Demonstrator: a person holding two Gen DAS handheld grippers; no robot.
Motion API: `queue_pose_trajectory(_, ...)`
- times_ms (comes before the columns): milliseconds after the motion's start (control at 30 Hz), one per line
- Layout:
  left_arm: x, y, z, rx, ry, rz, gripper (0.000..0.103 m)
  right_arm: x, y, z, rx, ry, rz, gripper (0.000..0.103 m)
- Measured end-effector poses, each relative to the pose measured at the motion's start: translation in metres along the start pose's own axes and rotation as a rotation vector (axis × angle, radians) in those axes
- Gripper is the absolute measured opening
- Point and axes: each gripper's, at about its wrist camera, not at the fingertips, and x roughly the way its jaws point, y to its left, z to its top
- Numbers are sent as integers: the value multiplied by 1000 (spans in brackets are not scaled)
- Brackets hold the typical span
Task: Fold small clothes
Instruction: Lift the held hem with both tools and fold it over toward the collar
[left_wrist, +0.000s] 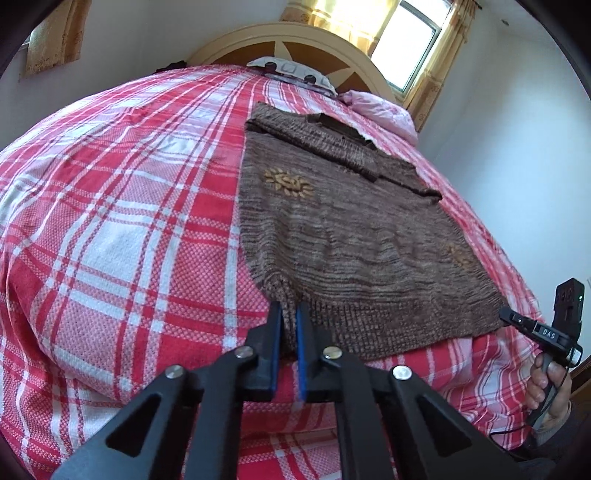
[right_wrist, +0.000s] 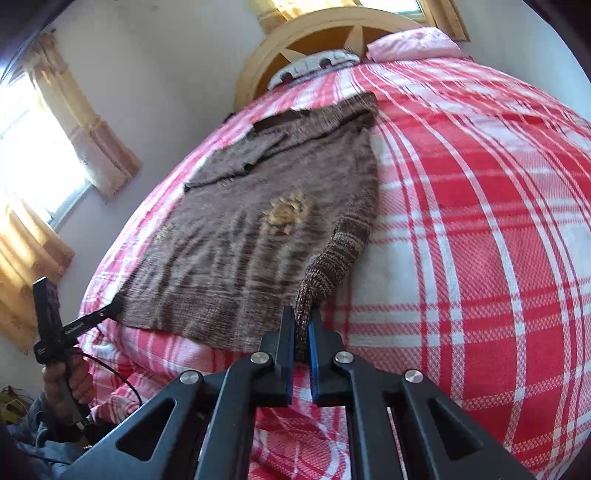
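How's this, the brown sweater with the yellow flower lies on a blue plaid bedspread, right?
Not blue: the bedspread is red and white plaid, as the left wrist view shows. The brown sweater with the yellow flower does lie on it.

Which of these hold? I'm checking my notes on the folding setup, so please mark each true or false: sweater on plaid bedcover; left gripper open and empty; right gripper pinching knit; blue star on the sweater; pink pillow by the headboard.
1. The brown sweater lies on a red-and-white plaid bedcover. True.
2. The left gripper is open and empty. False: it is shut on the sweater's near edge.
3. The right gripper pinches knit fabric. True.
4. The sweater bears a blue star. False: it shows a yellow flower motif.
5. A pink pillow lies by the headboard. True.
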Motion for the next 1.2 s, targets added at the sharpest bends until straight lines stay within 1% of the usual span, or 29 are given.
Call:
queue_pose_trajectory(100, -2, -1, 2, 6, -10, -7, 7, 3, 0, 0, 0, 10, -8, 5)
queue_pose_trajectory(167, -3, -2, 3, -4, -13, -20, 7, 5, -5, -1, 24, 18, -4, 5)
queue_pose_trajectory(367, -19, -5, 20, -3, -67, -52, 7, -20, -1, 11, 51, -72, 126, 5)
queue_pose_trajectory(500, -24, -8, 31, 5, -98, -66, 7, -20, 0, 17, 71, -78, 161, 5)
queue_pose_trajectory(667, -21, -9, 52, -10, -118, -88, 7, -22, -2, 29, 101, -100, 202, 5)
queue_pose_trajectory(933, -16, -9, 104, -34, -182, -94, 7, -28, -13, 63, 152, -166, 253, 5)
queue_pose_trajectory(1067, -6, -9, 127, -36, -192, -85, 7, -23, -18, 88, 162, -183, 256, 5)
queue_pose_trajectory(1200, 10, -8, 150, -48, -184, -84, 7, -14, -17, 115, 157, -188, 249, 5)
